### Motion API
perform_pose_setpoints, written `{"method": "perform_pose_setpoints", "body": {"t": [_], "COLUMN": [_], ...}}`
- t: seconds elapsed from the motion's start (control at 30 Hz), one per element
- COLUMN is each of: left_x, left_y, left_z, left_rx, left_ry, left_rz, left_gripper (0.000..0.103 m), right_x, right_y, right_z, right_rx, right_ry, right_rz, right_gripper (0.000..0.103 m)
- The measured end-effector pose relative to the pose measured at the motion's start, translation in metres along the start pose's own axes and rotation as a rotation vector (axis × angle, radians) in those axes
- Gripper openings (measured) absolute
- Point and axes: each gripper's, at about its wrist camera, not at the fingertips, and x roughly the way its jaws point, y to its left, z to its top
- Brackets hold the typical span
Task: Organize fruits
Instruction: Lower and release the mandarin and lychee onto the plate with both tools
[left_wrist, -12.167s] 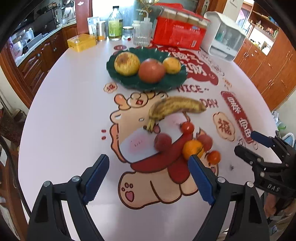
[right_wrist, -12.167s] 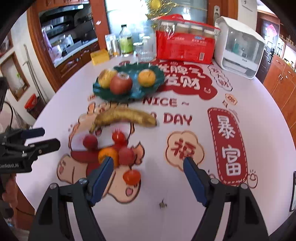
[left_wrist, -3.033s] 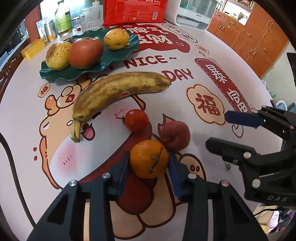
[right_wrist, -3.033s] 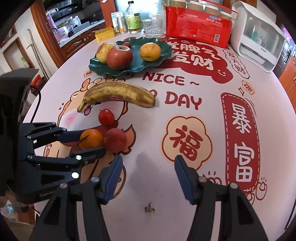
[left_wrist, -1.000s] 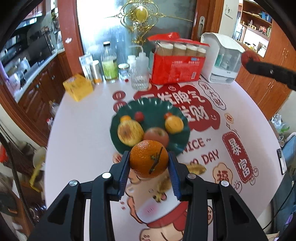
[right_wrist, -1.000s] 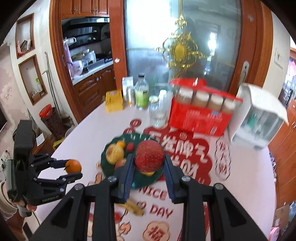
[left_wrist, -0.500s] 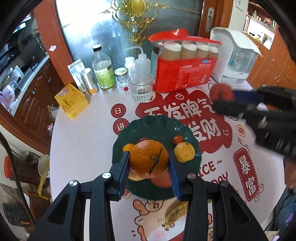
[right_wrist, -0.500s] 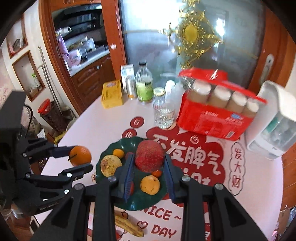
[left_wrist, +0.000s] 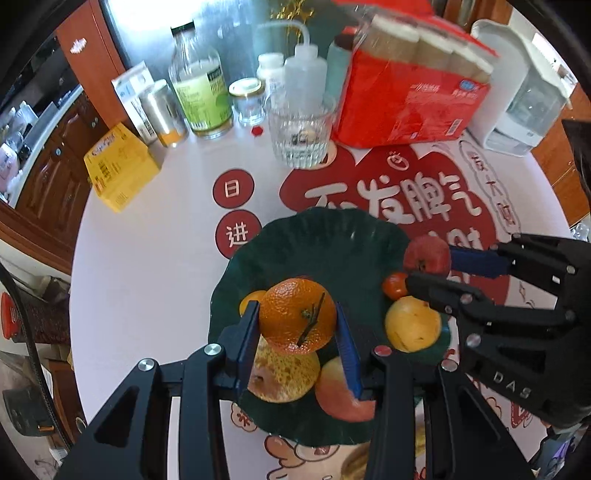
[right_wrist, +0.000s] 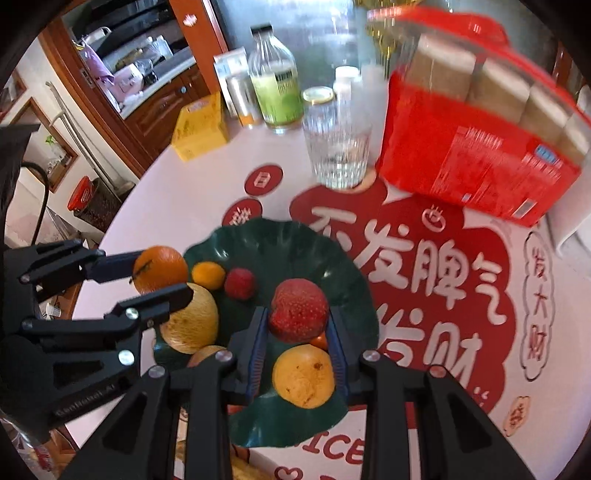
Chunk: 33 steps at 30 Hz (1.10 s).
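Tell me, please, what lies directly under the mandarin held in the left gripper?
Under the mandarin sits a speckled yellow fruit on the green plate; the left gripper hides part of it.

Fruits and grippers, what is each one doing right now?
Left hand-held gripper: shut on the mandarin.
Mandarin: held above the green plate.
Right hand-held gripper: shut on the red fruit.
Red fruit: held above the plate.
Green plate: on the table, holding fruit.
Yellow pear: lying on the plate.
Glass: upright; contents unclear.
Green-label bottle: upright.
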Motion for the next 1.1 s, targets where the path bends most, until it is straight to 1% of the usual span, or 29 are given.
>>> {"method": "perform_pose_setpoints", "body": {"t": [0.13,0.3,0.6,0.7,0.8,0.87,0.93,0.97,1.1], "left_x": [0.021,0.040,0.049,0.047,0.042,0.036,0.029,0.027,0.018], "left_y": [0.004,0.003,0.001,-0.001,-0.002,-0.001,0.001,0.001,0.001], "left_z": [0.002,0.002,0.000,0.000,0.000,0.000,0.000,0.000,-0.003], "left_rx": [-0.010,-0.007,-0.008,0.001,0.014,0.016,0.014,0.014,0.022], "left_ry": [0.036,0.065,0.080,0.074,0.065,0.050,0.036,0.028,0.015], "left_rz": [-0.003,-0.002,-0.012,-0.001,0.018,0.017,0.014,0.014,0.027], "left_gripper": [0.038,0.039,0.039,0.040,0.052,0.064,0.071,0.074,0.077], "right_x": [0.021,0.035,0.047,0.047,0.044,0.041,0.038,0.037,0.031], "right_y": [-0.002,-0.004,-0.003,-0.002,-0.003,-0.005,-0.006,-0.007,-0.007], "right_z": [-0.002,-0.002,-0.006,-0.007,-0.008,-0.009,-0.010,-0.011,-0.012], "right_rx": [-0.003,-0.004,-0.014,-0.015,-0.017,-0.023,-0.022,-0.021,-0.024], "right_ry": [0.031,0.048,0.074,0.077,0.075,0.068,0.065,0.062,0.051], "right_rz": [0.004,0.007,0.001,-0.001,-0.015,-0.023,-0.019,-0.019,-0.027], "right_gripper": [0.032,0.032,0.032,0.032,0.032,0.032,0.033,0.034,0.034]}}
